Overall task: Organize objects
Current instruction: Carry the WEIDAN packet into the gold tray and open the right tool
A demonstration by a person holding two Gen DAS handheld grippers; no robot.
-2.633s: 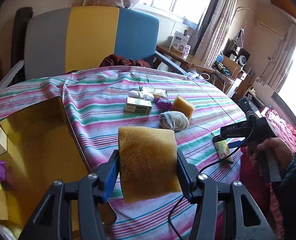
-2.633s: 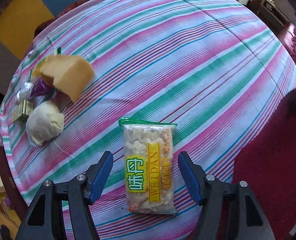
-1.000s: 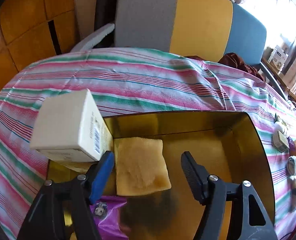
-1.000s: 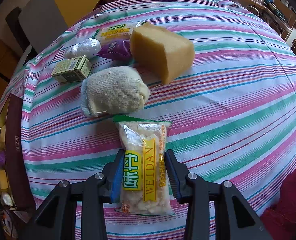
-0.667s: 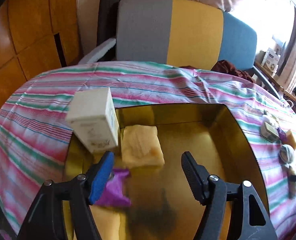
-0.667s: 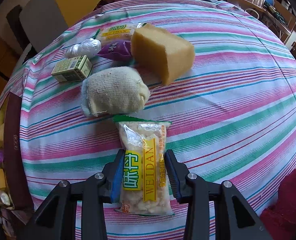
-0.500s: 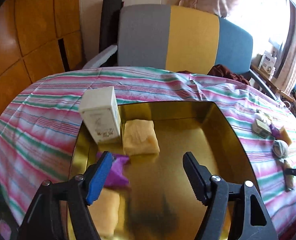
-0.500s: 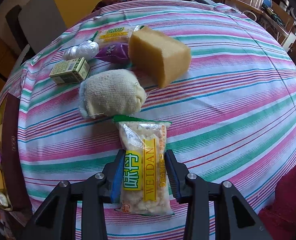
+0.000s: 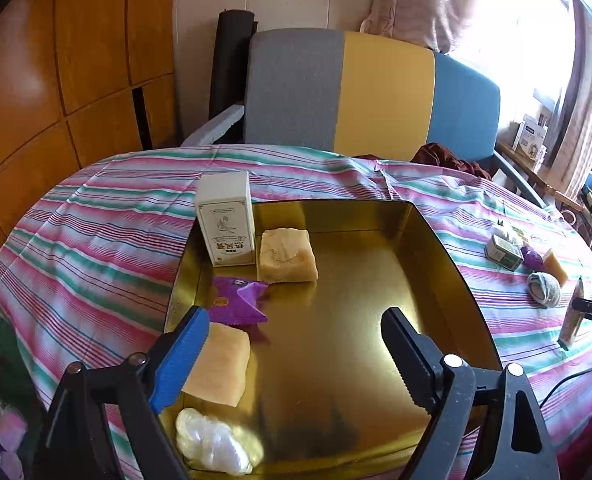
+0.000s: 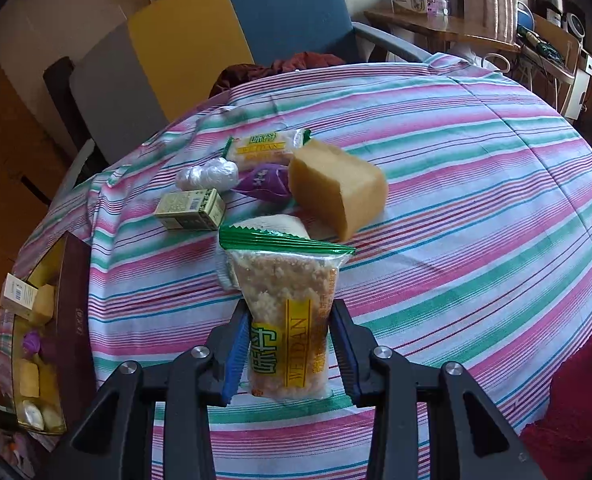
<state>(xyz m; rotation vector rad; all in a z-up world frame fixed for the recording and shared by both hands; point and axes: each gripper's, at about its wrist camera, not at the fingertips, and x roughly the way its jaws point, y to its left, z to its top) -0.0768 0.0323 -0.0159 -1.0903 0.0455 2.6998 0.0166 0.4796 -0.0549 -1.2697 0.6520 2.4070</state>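
My left gripper [image 9: 291, 354] hangs over the gold tray [image 9: 448, 264], its jaws opening with nothing between them. In the tray lie a yellow sponge [image 9: 287, 255], a white carton [image 9: 225, 220], a purple wrapper [image 9: 237, 300], a second sponge [image 9: 217, 364] and a white plastic bundle [image 9: 211, 446]. My right gripper [image 10: 289, 350] is shut on a Weidan snack packet [image 10: 285, 316], lifted off the striped cloth. Behind it lie a sponge block [image 10: 336, 188], a rolled sock [image 10: 275, 224], a green box [image 10: 189, 209], a purple wrapper [image 10: 261, 182], a plastic bundle [image 10: 207, 174] and another snack packet [image 10: 265, 145].
A round table under a striped cloth [image 10: 476, 208] carries everything. A grey, yellow and blue chair [image 9: 368, 92] stands behind it, with dark red fabric [image 9: 444, 158] on the seat. Wooden panelling [image 9: 55, 80] is at the left; a cluttered side desk [image 10: 456, 28] is at the right.
My left gripper let go of the sponge in the tray, drew back and up, and spread wider. My right gripper closed on the snack packet and has lifted and tilted it.
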